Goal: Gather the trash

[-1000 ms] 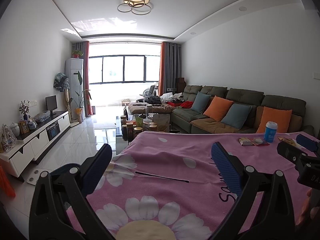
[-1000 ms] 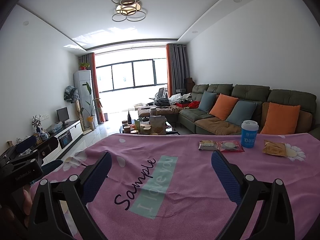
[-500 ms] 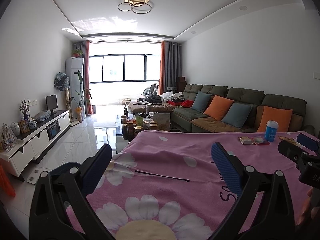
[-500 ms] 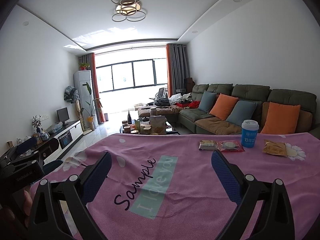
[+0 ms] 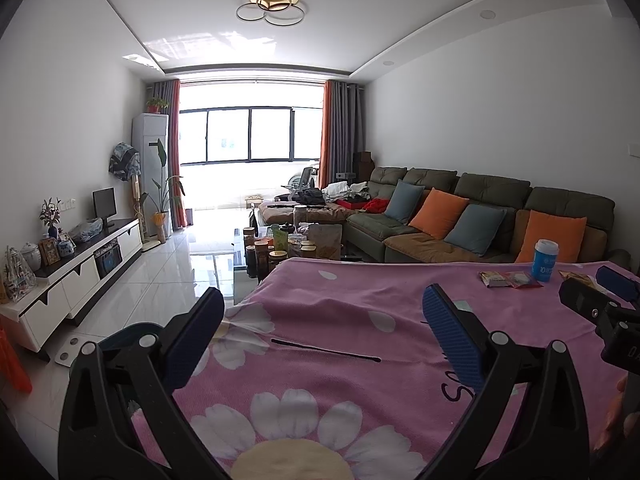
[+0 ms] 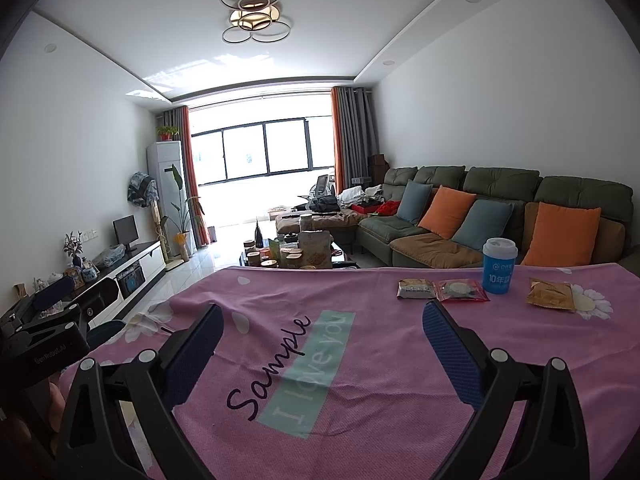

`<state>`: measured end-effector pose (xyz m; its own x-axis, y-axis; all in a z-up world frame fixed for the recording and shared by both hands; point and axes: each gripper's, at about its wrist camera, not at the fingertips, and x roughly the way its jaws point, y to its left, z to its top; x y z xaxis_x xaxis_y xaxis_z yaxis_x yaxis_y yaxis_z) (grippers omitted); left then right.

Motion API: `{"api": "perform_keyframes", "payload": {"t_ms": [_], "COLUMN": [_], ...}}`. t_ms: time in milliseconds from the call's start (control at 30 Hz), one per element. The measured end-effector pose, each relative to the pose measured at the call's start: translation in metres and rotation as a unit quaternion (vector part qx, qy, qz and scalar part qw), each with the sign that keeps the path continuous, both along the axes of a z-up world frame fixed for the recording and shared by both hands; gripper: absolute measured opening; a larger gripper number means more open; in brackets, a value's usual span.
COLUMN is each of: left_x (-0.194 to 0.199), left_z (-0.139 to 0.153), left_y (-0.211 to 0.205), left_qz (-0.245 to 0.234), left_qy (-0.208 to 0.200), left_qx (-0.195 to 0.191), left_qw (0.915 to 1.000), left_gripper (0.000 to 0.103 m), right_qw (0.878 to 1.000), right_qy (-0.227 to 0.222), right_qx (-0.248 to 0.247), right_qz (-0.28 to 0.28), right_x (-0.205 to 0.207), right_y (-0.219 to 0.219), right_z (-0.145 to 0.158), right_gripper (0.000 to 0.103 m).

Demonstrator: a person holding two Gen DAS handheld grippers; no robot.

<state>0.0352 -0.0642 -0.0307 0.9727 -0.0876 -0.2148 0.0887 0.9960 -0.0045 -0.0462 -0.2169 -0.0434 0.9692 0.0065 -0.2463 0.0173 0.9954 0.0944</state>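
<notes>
On the pink flowered tablecloth [image 6: 360, 360] at the far right lie a grey-brown snack wrapper [image 6: 415, 289], a red wrapper [image 6: 462, 291] and a tan wrapper [image 6: 550, 294]. A blue paper cup with a white lid [image 6: 498, 266] stands between them. The cup [image 5: 544, 260] and wrappers [image 5: 510, 279] also show far right in the left wrist view. My right gripper [image 6: 322, 344] is open and empty, well short of them. My left gripper [image 5: 322, 332] is open and empty over the cloth's left part.
A dark bin [image 5: 132, 332] sits on the floor beside the table's left edge. Beyond the table are a coffee table with jars [image 6: 288, 254], a green sofa with cushions [image 6: 480, 220] and a TV cabinet [image 5: 80, 264] on the left wall.
Almost nothing: both grippers stay open and nearly still, with only a slight drift of the views.
</notes>
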Motion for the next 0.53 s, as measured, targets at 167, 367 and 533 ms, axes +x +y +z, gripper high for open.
{"api": "perform_keyframes", "payload": {"t_ms": [167,367,533], "left_x": [0.002,0.025,0.085], "left_z": [-0.001,-0.005,-0.019], "left_y": [0.000,-0.008,-0.013], "left_qz": [-0.003,-0.020,-0.045], "left_qy": [0.003,0.060,0.185], "left_qx": [0.001,0.016,0.011], "left_qw": [1.0000,0.9979,0.9817], "left_gripper": [0.098,0.098,0.098], "right_qw": [1.000,1.000,0.998], "right_qy": [-0.001,0.012,0.064], "right_qx": [0.002,0.003,0.015], "right_qz": [0.000,-0.007,-0.020], "right_x": [0.000,0.003,0.014], "right_y": [0.000,-0.005,-0.030], "right_z": [0.000,-0.004,-0.011], "right_gripper": [0.096,0.096,0.096]}}
